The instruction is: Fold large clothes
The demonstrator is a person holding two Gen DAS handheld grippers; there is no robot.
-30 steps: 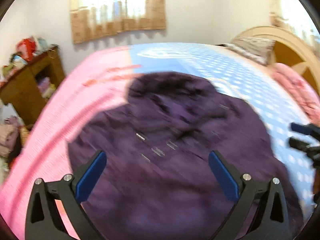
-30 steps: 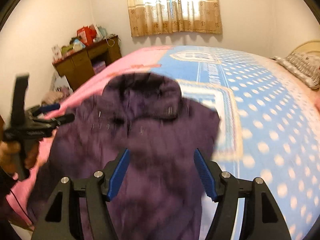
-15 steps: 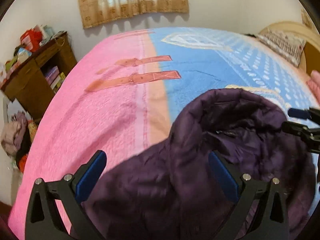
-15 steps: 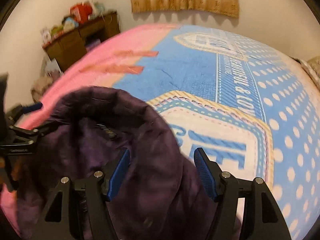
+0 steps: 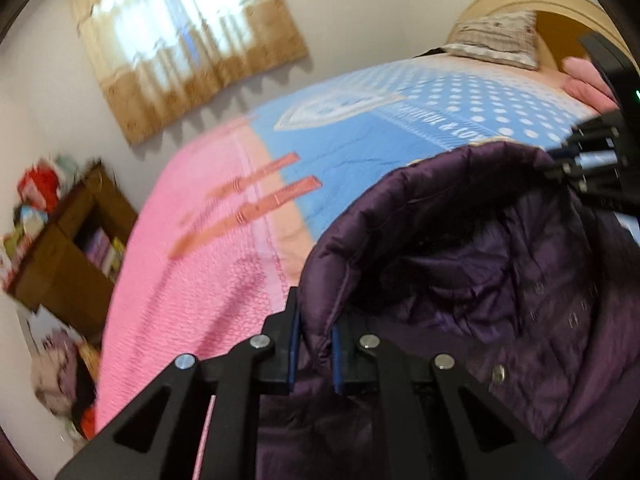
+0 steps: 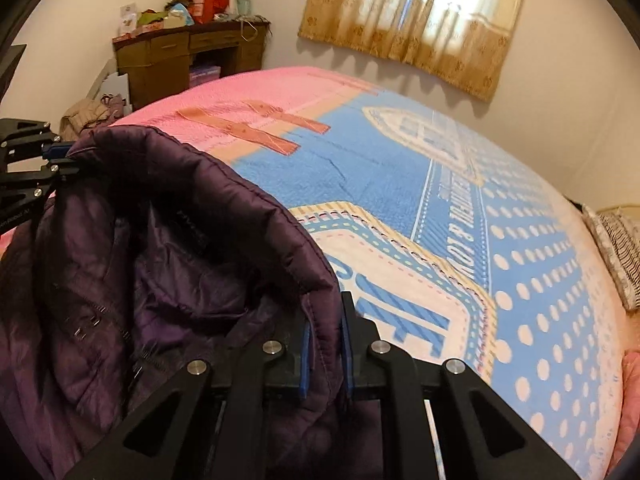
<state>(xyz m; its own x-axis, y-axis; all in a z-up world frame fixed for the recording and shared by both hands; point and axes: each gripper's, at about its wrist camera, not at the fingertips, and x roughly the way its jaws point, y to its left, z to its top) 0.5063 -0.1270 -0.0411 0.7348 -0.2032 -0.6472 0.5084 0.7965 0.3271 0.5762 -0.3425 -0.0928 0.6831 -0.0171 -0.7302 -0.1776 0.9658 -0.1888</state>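
Note:
A dark purple quilted jacket [image 5: 480,280] lies on the bed, its hood rim lifted between my two grippers. My left gripper [image 5: 314,344] is shut on the left end of the hood rim. My right gripper [image 6: 325,350] is shut on the right end of the same rim; the jacket [image 6: 140,280] hangs below to its left. The right gripper shows at the right edge of the left wrist view [image 5: 592,168]. The left gripper shows at the left edge of the right wrist view [image 6: 36,160].
The bed has a pink and blue blanket [image 6: 400,184] with white dots. A wooden desk [image 6: 188,56] with clutter stands by the far wall, clothes heaped on the floor beside it [image 6: 92,112]. Pillows [image 5: 496,40] and a headboard lie at the bed's right end.
Both grippers were open above the jacket. They have come down to the hood and closed on its rim, one at each end.

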